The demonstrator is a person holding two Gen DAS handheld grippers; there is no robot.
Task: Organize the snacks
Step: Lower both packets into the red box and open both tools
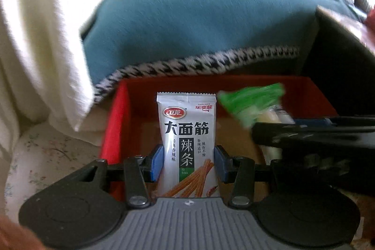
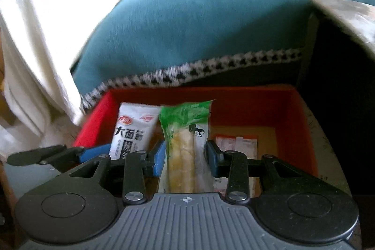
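The left tongs (image 1: 187, 162) are clamping the white latiao packet (image 1: 187, 139) and the right tongs (image 2: 186, 157) the green-topped packet (image 2: 185, 144), both hanging over the red box (image 2: 307, 132) at 12 o'clock, awaiting lowering and release

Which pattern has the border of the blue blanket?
Black-and-white houndstooth border, clearest in the left wrist view.

- Left gripper (image 1: 187, 162) clamped on upright white latiao packet (image 1: 187, 144), above red box (image 1: 117, 123).
- Blurred green-topped packet (image 1: 252, 104) at right, seemingly held by right gripper (image 1: 314, 135).
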